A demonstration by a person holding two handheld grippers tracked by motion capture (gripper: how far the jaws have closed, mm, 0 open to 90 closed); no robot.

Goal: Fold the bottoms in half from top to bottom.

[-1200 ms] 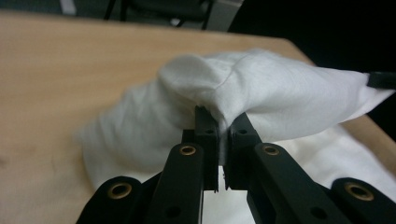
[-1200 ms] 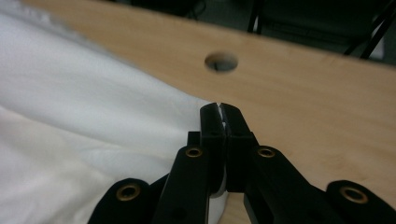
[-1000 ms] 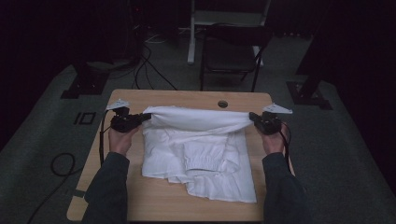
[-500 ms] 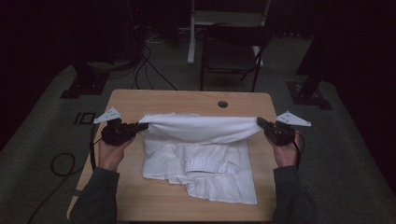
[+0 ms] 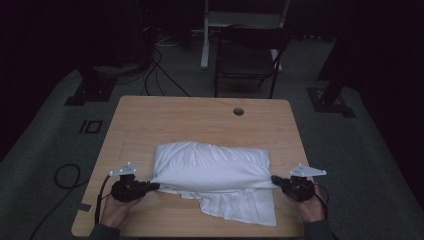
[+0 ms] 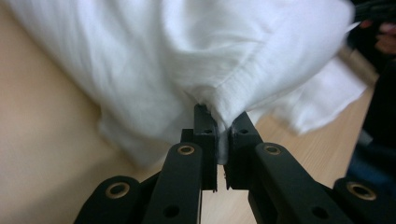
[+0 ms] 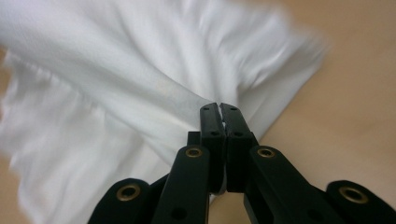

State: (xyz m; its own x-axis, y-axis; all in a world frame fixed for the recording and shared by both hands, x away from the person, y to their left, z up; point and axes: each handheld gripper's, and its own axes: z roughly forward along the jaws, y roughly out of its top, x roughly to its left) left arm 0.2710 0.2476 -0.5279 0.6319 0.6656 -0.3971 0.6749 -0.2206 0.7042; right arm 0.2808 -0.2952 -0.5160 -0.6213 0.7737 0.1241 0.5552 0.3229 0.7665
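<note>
Both grippers pinch the white cloth (image 5: pixel 210 167) at the near edge of the wooden table (image 5: pixel 150 120). Left gripper (image 5: pixel 150 187) has its jaws closed on a hemmed corner of the fabric, and the cloth swells up directly in front of it. Right gripper (image 5: pixel 275 179) has its jaws pressed together on the opposite corner, with the fabric spreading away ahead of it. Between the two grippers the cloth lies folded over as a thick band, and a loose lower layer sticks out toward the person's side, nearer to the right gripper. Beyond the table stands a dark chair (image 5: pixel 247 55).
</note>
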